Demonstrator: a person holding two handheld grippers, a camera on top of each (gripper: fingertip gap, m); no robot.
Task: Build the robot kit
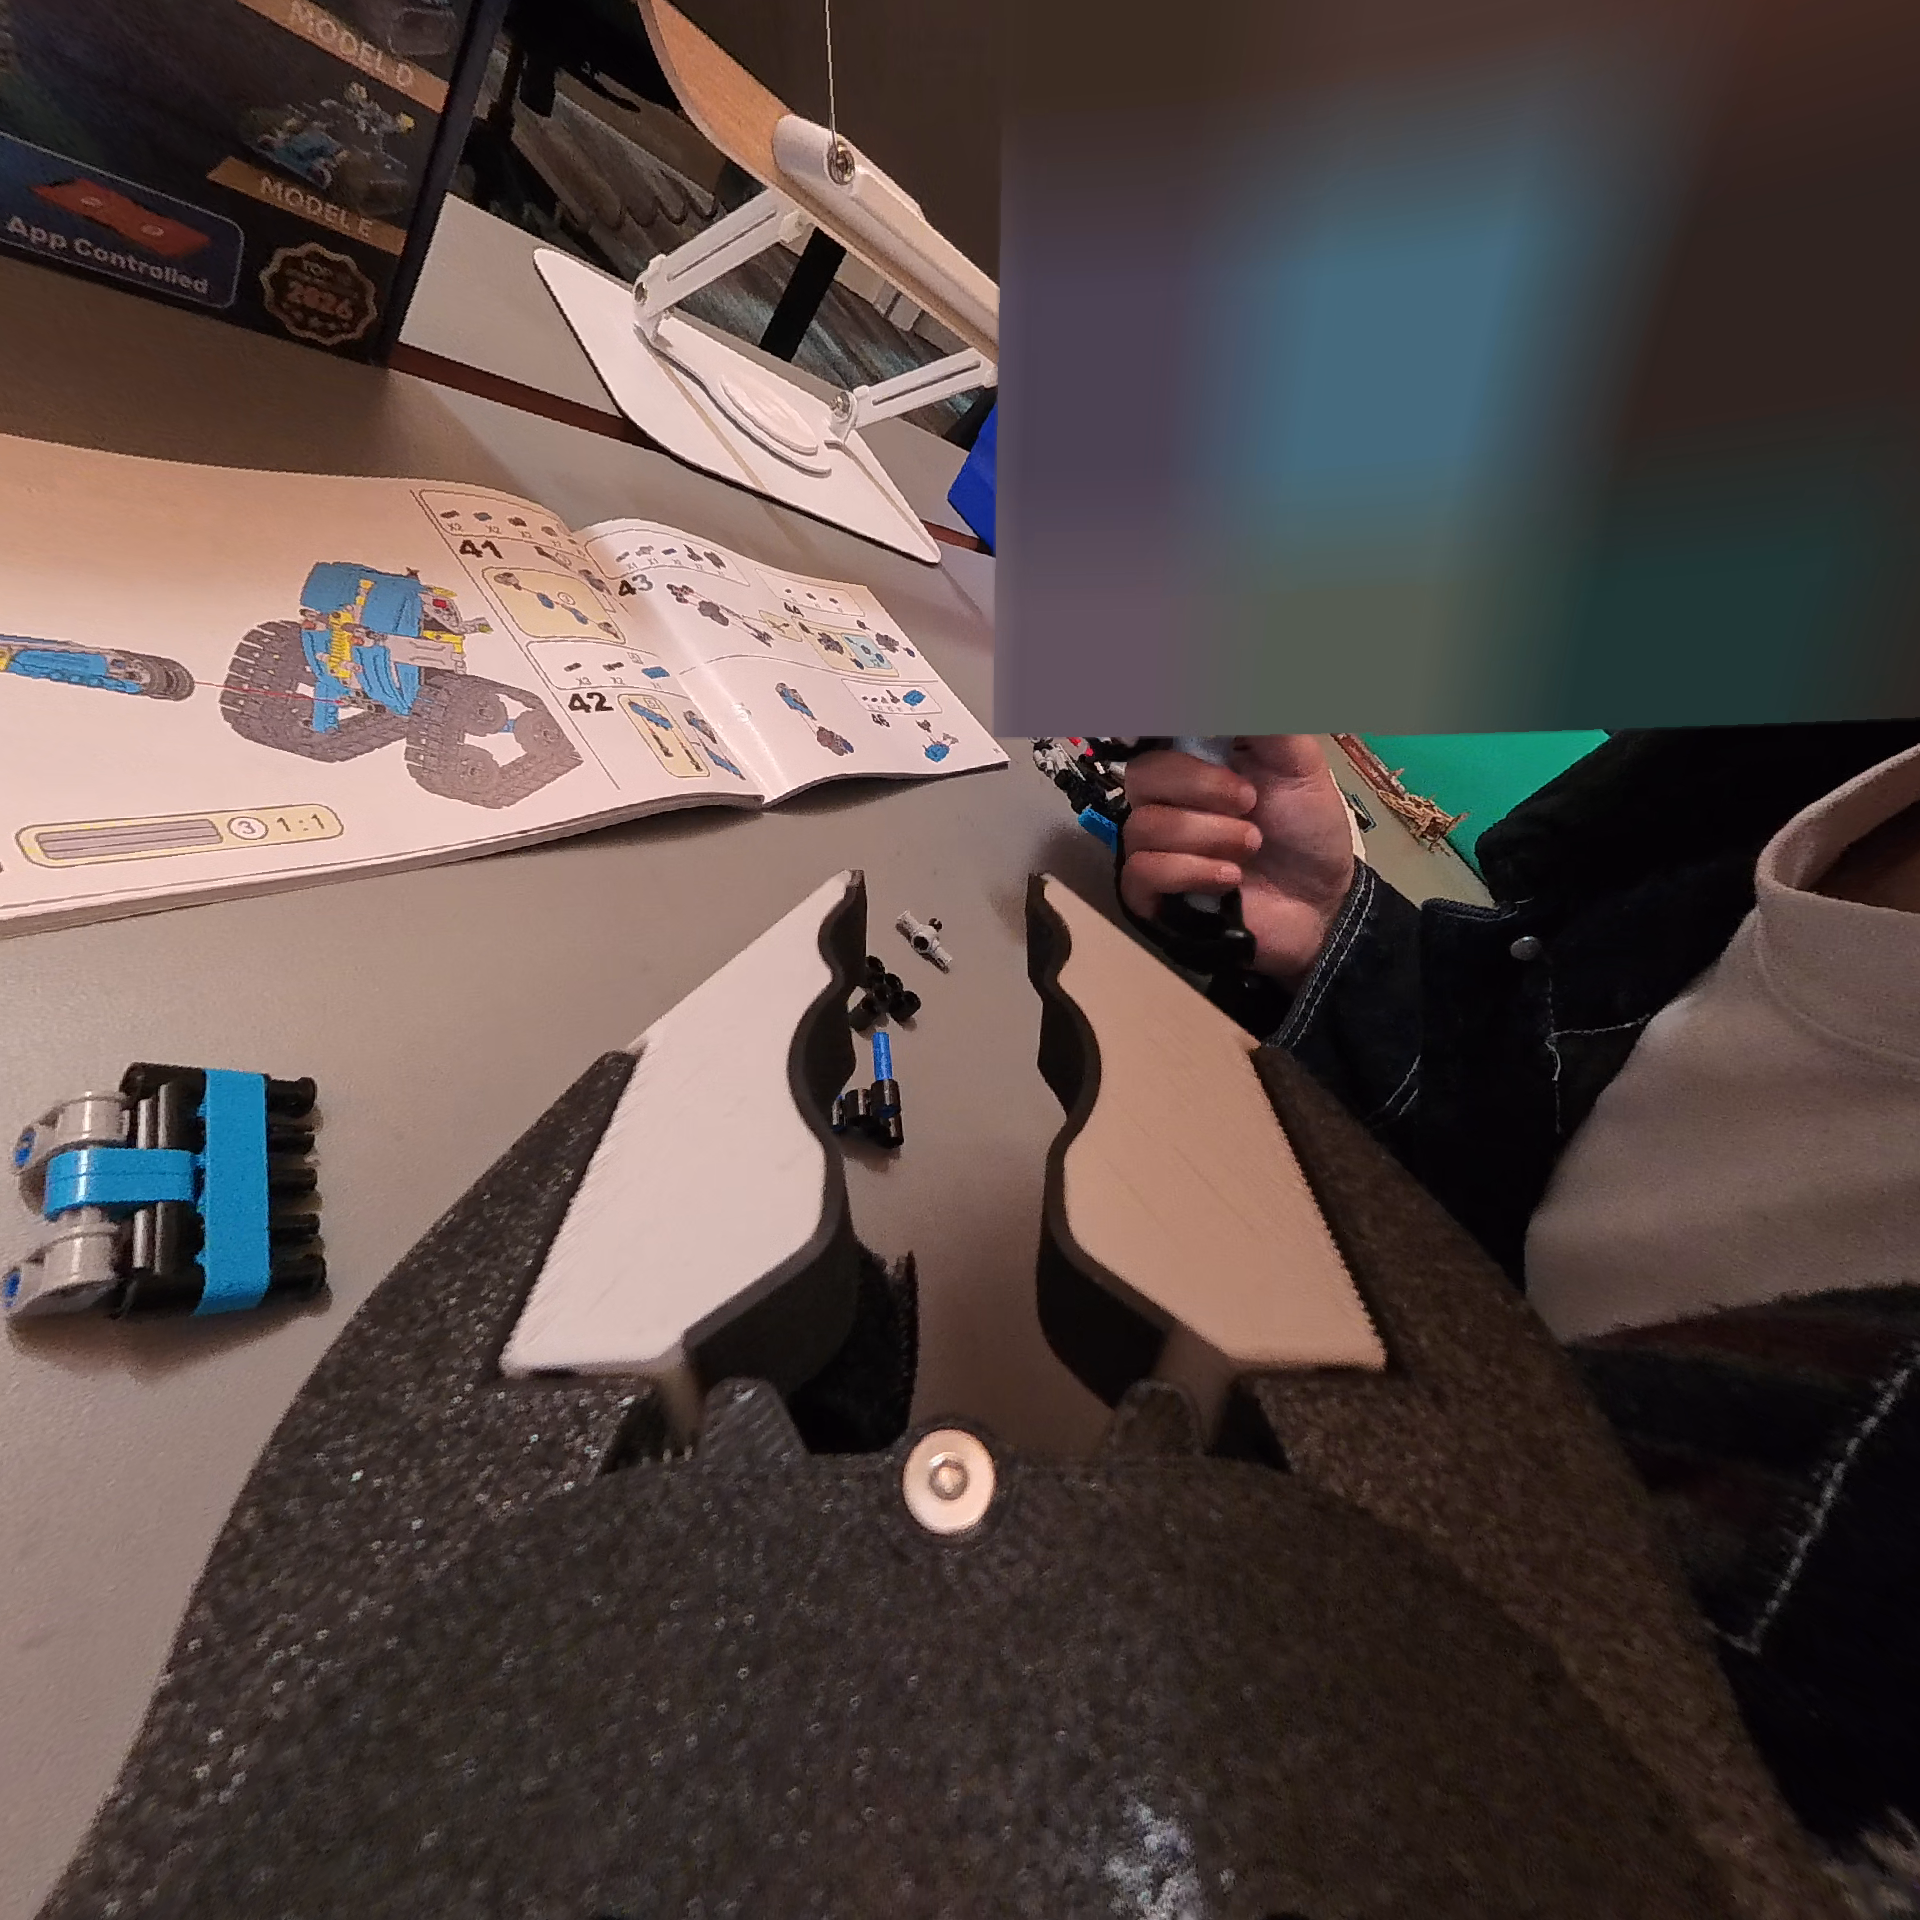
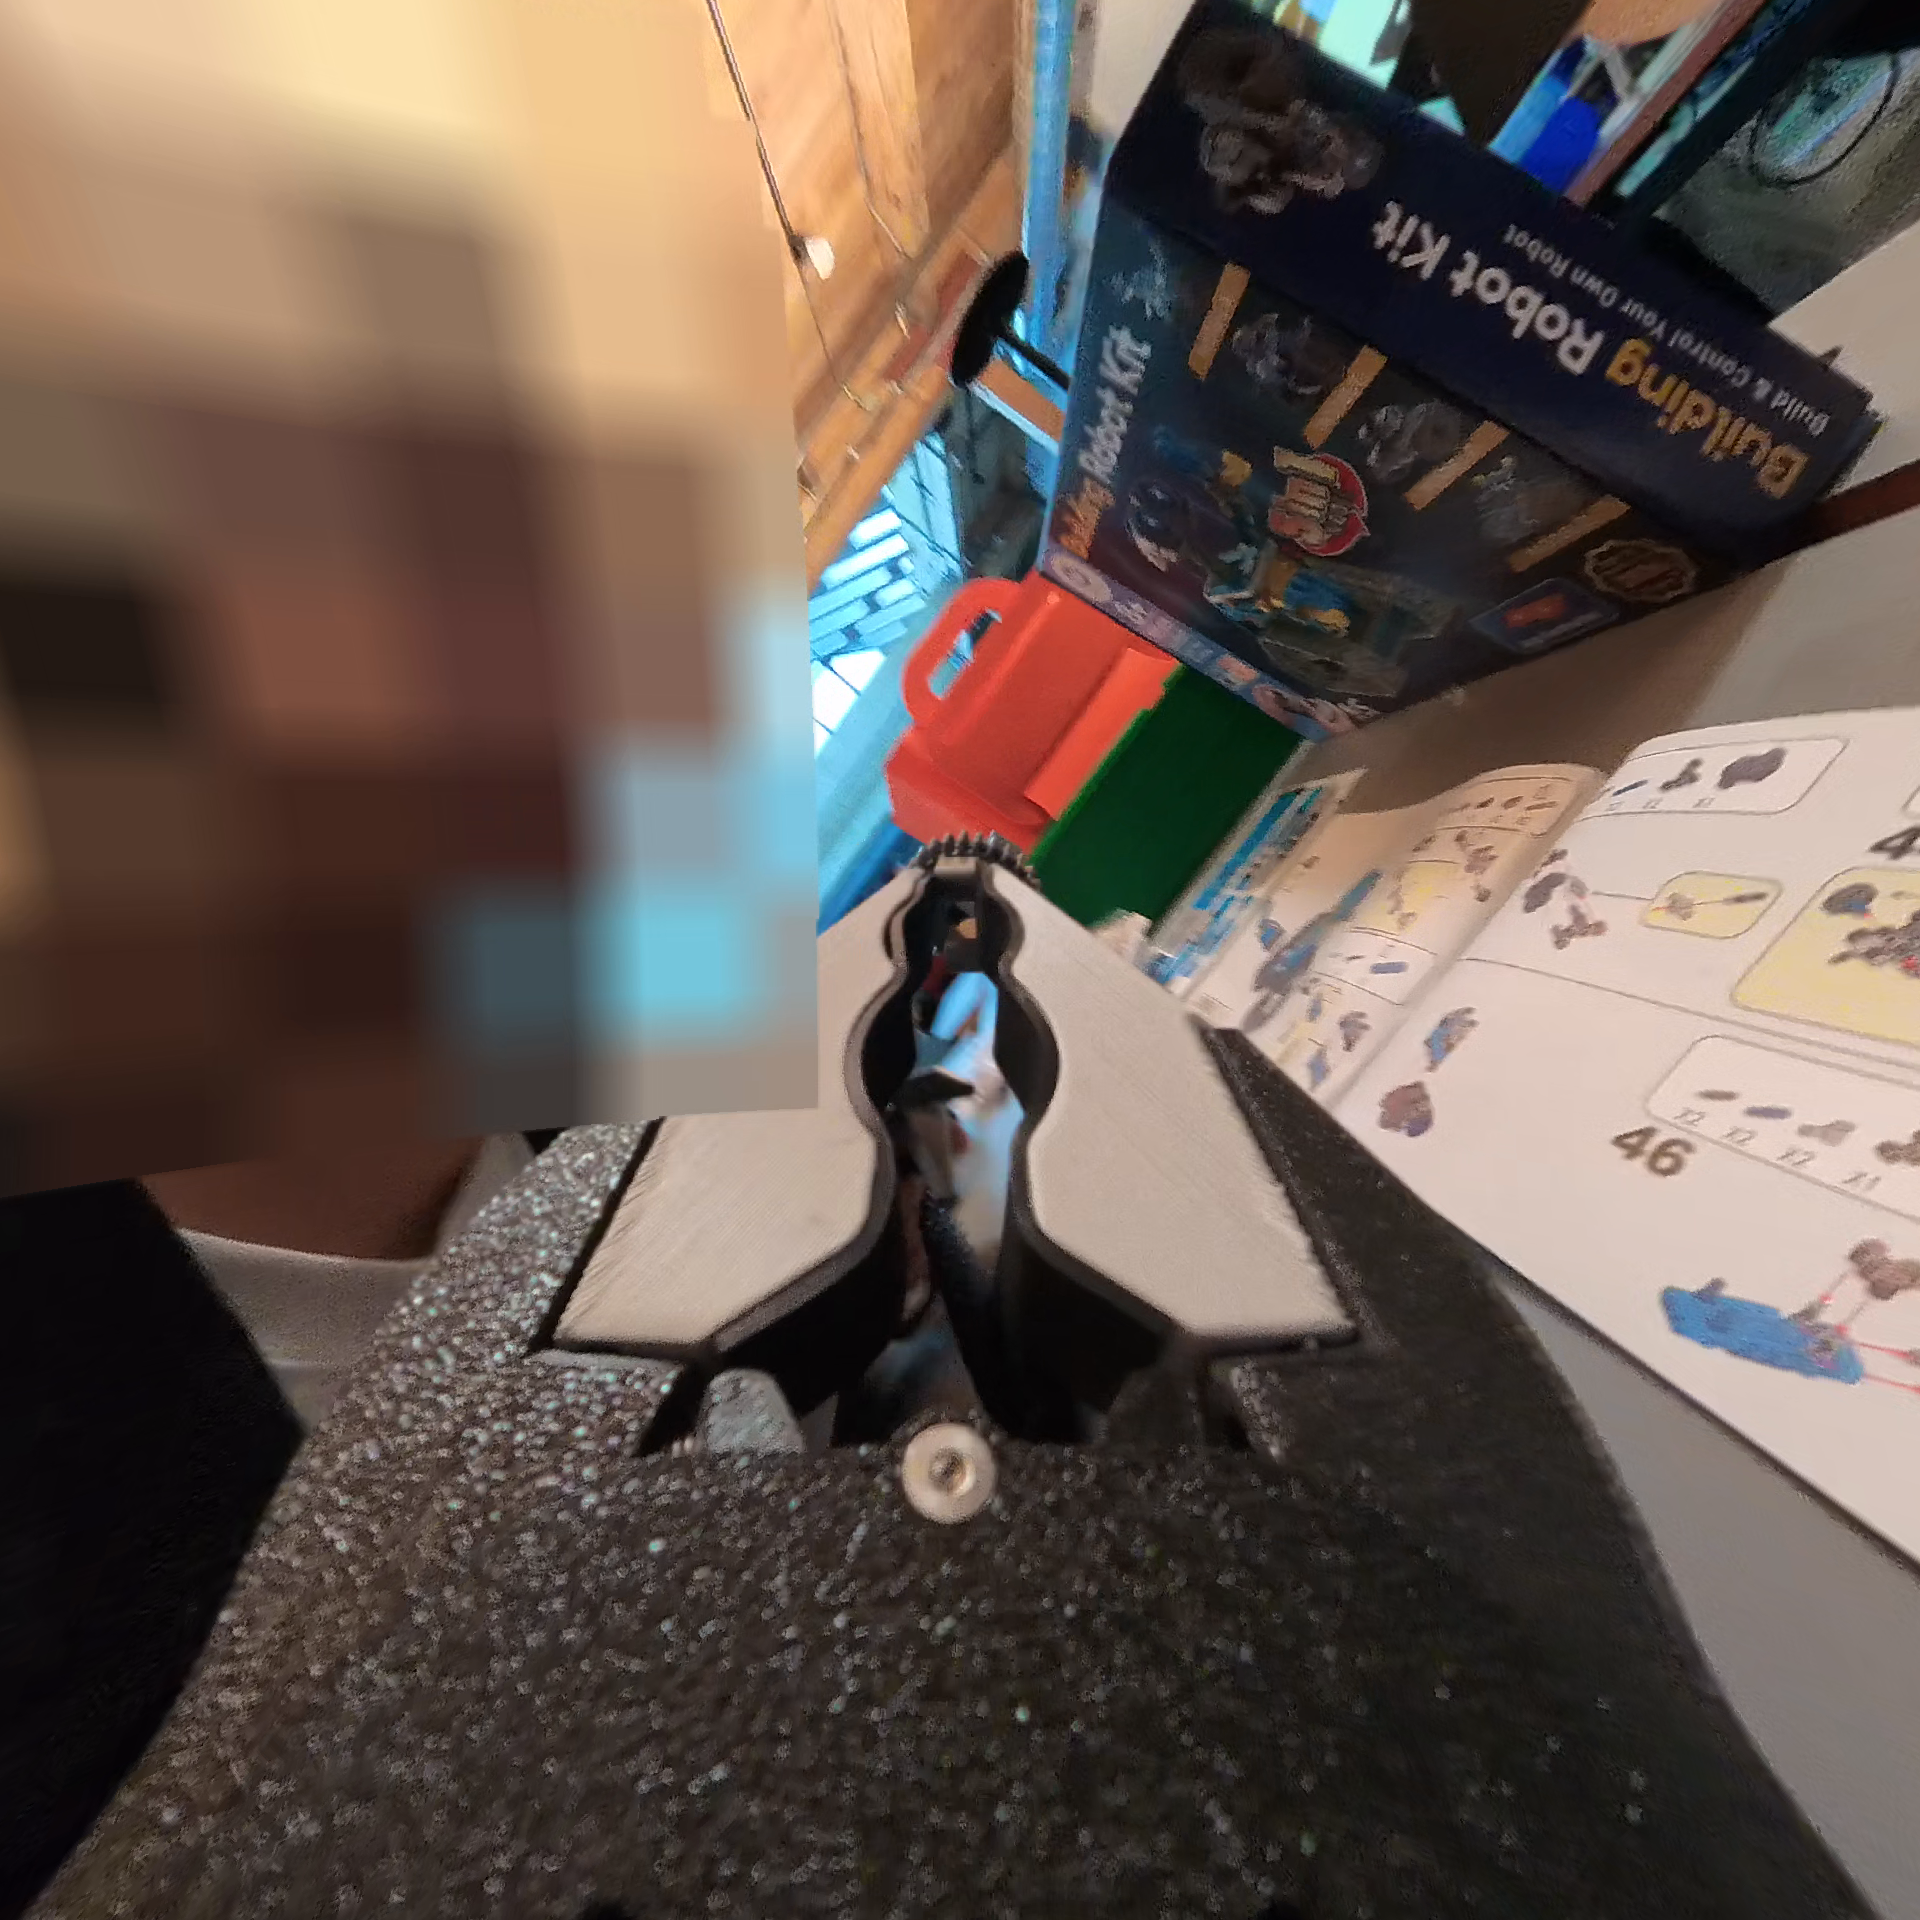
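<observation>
Small brick parts (image 1: 883,1029): loose on grey table (image 1: 436,997), between spread fingers of left gripper (image 1: 943,894), untouched. Grey connector (image 1: 923,932), black bits, blue axle piece (image 1: 873,1091) in row. Blue-black assembly (image 1: 166,1184) well left of gripper. Open instruction booklet (image 1: 436,675) beyond, dark kit box (image 1: 208,156) behind, white stand (image 1: 748,384) further back. Person's hand (image 1: 1226,842) right of fingertips.

Right wrist view: right gripper (image 2: 961,883) pinched on black toothed gear (image 2: 971,854), raised off table, view tilted. Booklet (image 2: 1558,987) at right, kit box (image 2: 1403,436) above it, orange case (image 2: 997,717) and green block (image 2: 1164,800) beyond tips.
</observation>
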